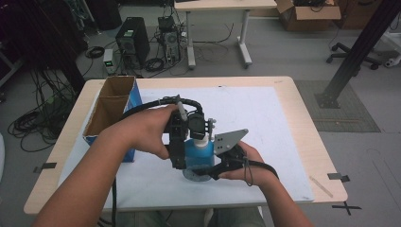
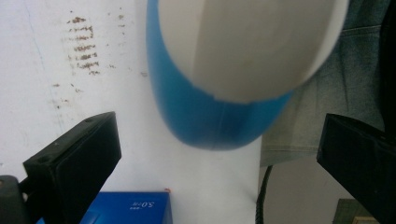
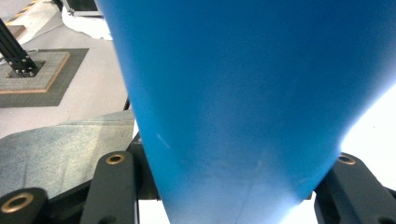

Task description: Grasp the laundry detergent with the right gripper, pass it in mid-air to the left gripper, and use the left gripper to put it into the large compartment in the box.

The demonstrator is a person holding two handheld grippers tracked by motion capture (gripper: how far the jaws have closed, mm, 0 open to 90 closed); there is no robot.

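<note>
Right tongs (image 1: 215, 168) grip the blue bottle (image 1: 198, 152) low on the near tabletop (image 1: 265, 123); left tongs (image 1: 177, 156), open, hover directly above its white cap (image 2: 247, 46).

Table (image 1: 283, 94) seen from above, facing forward and down; blue bottle (image 1: 198, 153) shared at close range by both gripper views.

Smooth blue plastic bottle (image 1: 198, 153), brown cardboard box (image 1: 109, 108), pale wood table (image 1: 302, 118)

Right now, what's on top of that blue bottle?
A white cap tops the blue bottle. The left hand-held gripper hangs over it, hiding the cap from above, jaws apart beside it.
</note>
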